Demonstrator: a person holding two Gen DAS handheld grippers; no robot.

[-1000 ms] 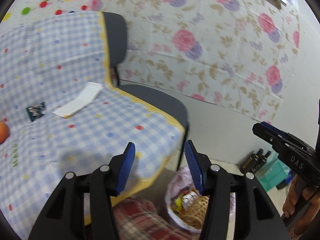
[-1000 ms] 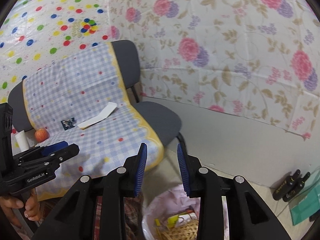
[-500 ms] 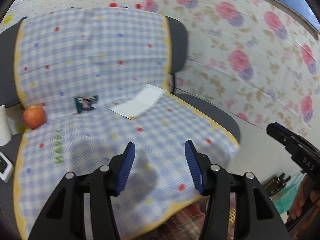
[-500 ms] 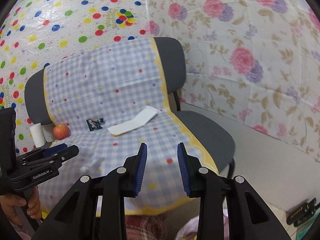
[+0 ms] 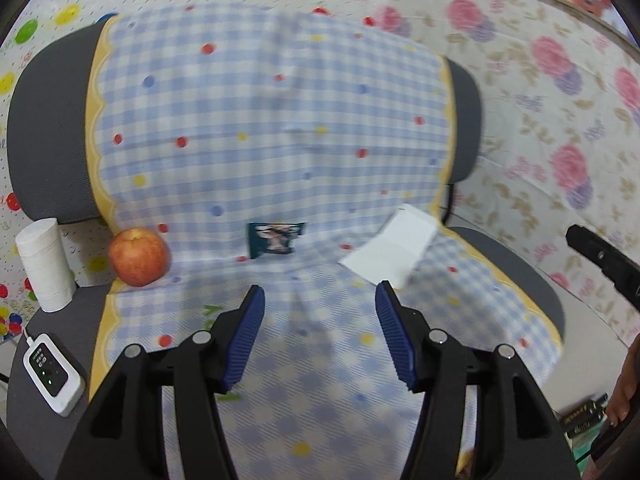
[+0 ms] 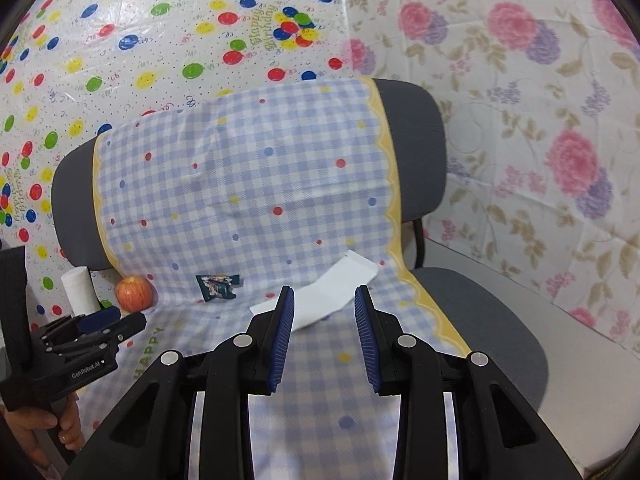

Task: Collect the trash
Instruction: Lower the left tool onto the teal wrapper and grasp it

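1 dark teal printed snack wrapper on blue checked chair cloth | 1 folded white paper right of wrapper | 1 red apple left of wrapper | left gripper spread, empty, above cloth | right gripper spread, empty, near paper

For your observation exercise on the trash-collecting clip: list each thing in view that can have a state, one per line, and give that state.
left gripper: open, empty, above the seat.
right gripper: open, empty, pointed at the white paper.
white paper: bent, lying loose on the cloth.
snack wrapper: crumpled, lying on the cloth, untouched.
apple: whole, resting at the cloth's edge.
paper roll: standing upright.
checked cloth: draped over the chair.
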